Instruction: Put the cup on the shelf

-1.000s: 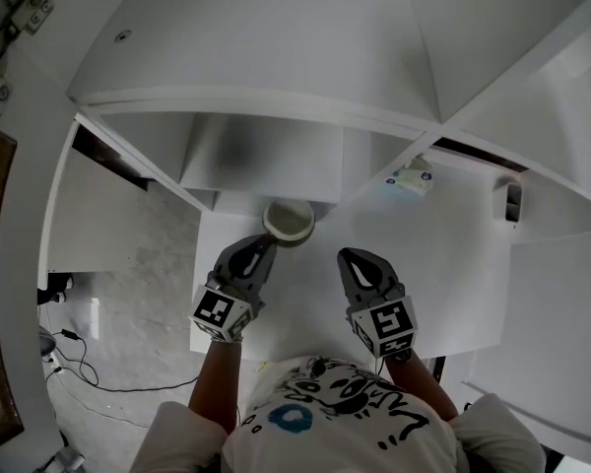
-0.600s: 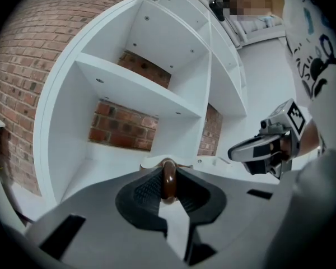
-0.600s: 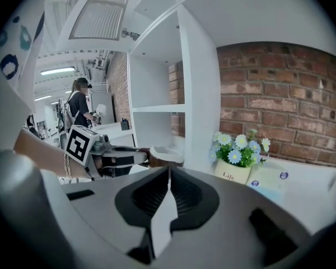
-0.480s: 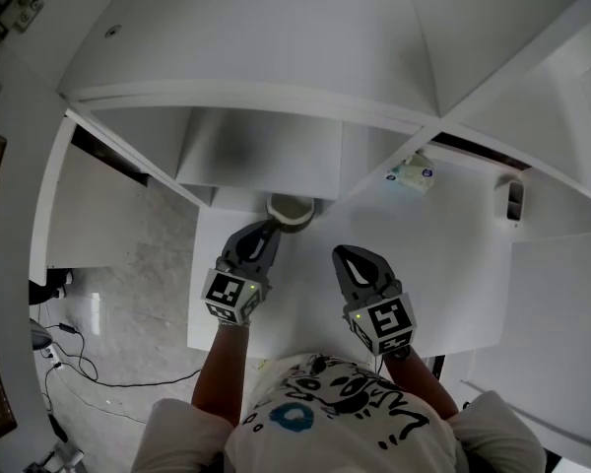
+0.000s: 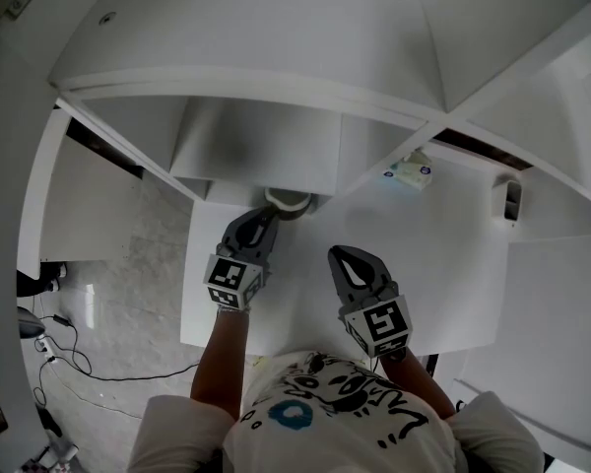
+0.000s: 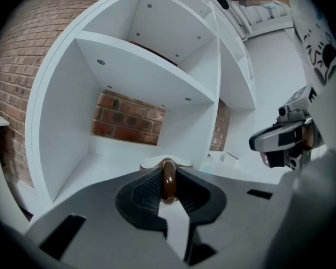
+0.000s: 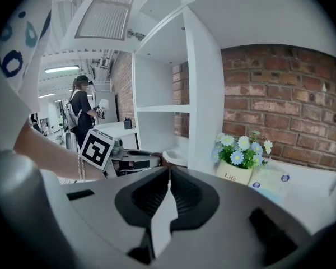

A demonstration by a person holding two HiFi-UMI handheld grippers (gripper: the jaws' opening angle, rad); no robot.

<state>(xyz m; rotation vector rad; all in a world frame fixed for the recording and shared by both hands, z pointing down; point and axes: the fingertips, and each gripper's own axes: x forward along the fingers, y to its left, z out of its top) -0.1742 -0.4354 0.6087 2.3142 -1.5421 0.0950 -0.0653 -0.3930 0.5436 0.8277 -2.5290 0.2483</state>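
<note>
The cup (image 5: pixel 289 202) is white with a brown handle (image 6: pixel 168 179). My left gripper (image 5: pixel 266 218) is shut on that handle. The cup's rim (image 6: pixel 161 162) shows just past the jaws, low over the floor of an open compartment of the white shelf (image 6: pixel 73 167). From the head view the cup lies half hidden under the shelf's upper board (image 5: pixel 256 151). My right gripper (image 5: pixel 341 257) hangs to the right over the white surface, shut, with nothing between its jaws. In the right gripper view the cup (image 7: pixel 176 157) and the left gripper (image 7: pixel 135 160) stand at the compartment's mouth.
A small pot of flowers (image 7: pixel 238 156) and a packet (image 7: pixel 273 182) stand in the neighbouring compartment to the right. A small white object (image 5: pixel 507 202) sits farther right. Brick wall (image 6: pixel 129 119) backs the shelf. Cables (image 5: pixel 69 348) lie on the floor at left. A person (image 7: pixel 81 108) stands far off.
My left gripper has carried the cup forward and down toward the compartment, so the cup now sits partly under the upper board. The right gripper has stayed where it was.
</note>
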